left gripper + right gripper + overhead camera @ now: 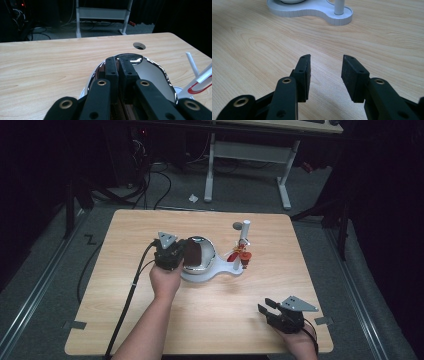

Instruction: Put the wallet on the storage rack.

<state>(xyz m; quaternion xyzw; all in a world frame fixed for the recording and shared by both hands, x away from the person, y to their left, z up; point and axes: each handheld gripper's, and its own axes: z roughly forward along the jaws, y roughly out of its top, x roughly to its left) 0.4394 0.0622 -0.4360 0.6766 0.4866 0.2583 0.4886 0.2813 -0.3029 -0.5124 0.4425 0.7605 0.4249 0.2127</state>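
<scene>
I count two tongs. My left tongs (119,65) are clenched over the one shiny metal bowl (200,254), with something brown (191,254) at its near rim. That bowl sits on one white stand (220,270) mid-worktop (125,270). My right tongs (325,72) rest released, well apart, near the front edge.

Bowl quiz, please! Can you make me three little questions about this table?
1. True or false: the right gripper has its fingers open.
2. The left gripper is at which thing? A: bowl. B: cup. C: box.
3. What colour is the base under the bowl?

Key: 1 true; 2 A; 3 white.
</scene>
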